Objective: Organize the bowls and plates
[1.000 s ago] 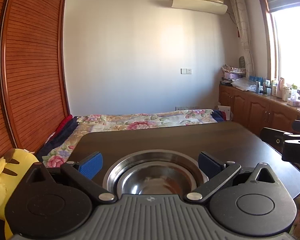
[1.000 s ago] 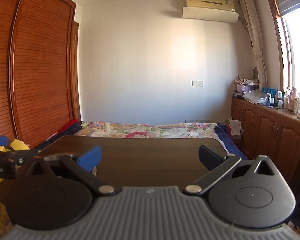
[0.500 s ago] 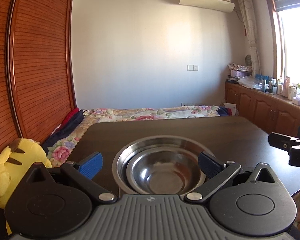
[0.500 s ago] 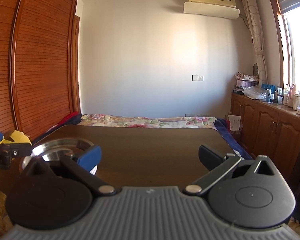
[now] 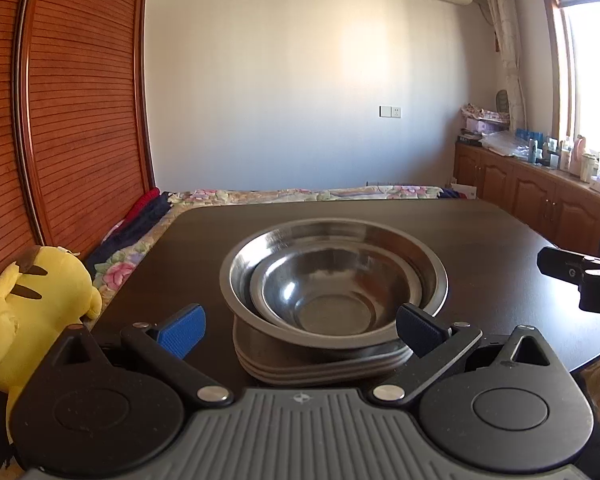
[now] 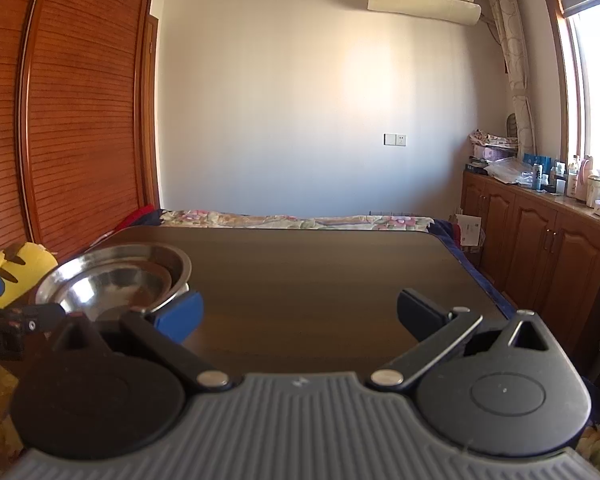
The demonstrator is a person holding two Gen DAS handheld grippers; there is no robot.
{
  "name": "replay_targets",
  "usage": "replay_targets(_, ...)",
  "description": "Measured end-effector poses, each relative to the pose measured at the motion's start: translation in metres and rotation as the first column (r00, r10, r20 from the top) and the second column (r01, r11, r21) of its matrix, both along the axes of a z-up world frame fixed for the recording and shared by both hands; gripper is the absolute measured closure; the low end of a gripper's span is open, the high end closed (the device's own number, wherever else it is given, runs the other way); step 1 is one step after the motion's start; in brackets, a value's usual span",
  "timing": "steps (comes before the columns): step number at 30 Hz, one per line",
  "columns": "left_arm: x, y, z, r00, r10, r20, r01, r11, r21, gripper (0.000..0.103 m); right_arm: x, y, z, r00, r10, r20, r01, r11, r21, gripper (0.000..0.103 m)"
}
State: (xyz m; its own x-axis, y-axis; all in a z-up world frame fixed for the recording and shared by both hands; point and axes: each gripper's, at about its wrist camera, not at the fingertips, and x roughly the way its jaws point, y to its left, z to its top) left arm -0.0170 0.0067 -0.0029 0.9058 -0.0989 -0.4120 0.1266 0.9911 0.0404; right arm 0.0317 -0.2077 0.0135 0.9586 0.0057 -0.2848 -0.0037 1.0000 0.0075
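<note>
Large steel bowl (image 5: pixel 428 276) sits on dark table (image 5: pixel 500 240), small steel bowl (image 5: pixel 324 300) nested inside it, both upright, nothing else in them. Under the large bowl a stack of grey plates (image 5: pixel 320 368), edges show at 6 o'clock below the bowl; count unclear, looks like several. Stack is toward the table's left near corner, at 12 o'clock from the left gripper (image 5: pixel 300 330), just ahead of its fingertips. Left gripper jaws spread wide, blue pad (image 5: pixel 182 330) at 9 o'clock of the stack and the other pad at 3 o'clock, neither touching bowl or plates, nothing held. Right gripper (image 6: pixel 300 316) also wide apart, holding nothing, over bare table; from it the bowls (image 6: pixel 116 276) are at 10 o'clock, part hidden behind its left finger (image 6: pixel 178 316). Right gripper's tip shows at 3 o'clock in left view (image 5: pixel 580 276). Yellow plush toy (image 5: pixel 28 304) off the table at 8 o'clock, floral bed (image 5: pixel 300 194) beyond the far table edge, wooden wardrobe (image 5: pixel 68 100) at 10 o'clock. Versus 0.5 s ago: left view sits higher and further back, bowls show fuller and the plate stack under them is now visible where before it was hidden by the gripper body; jaw opening unchanged on both. Right view nearly the same, bowls slightly more in frame.
</note>
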Motion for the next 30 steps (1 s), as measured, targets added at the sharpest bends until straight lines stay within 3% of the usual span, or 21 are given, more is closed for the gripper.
replay_targets(30,0.0011,0.0011,-0.0007,1.000,0.002,-0.003,-0.002,1.000,-0.004,0.000,0.0014,-0.0045,-0.0008,1.000,0.000,-0.015,0.000,1.000,0.006,0.000)
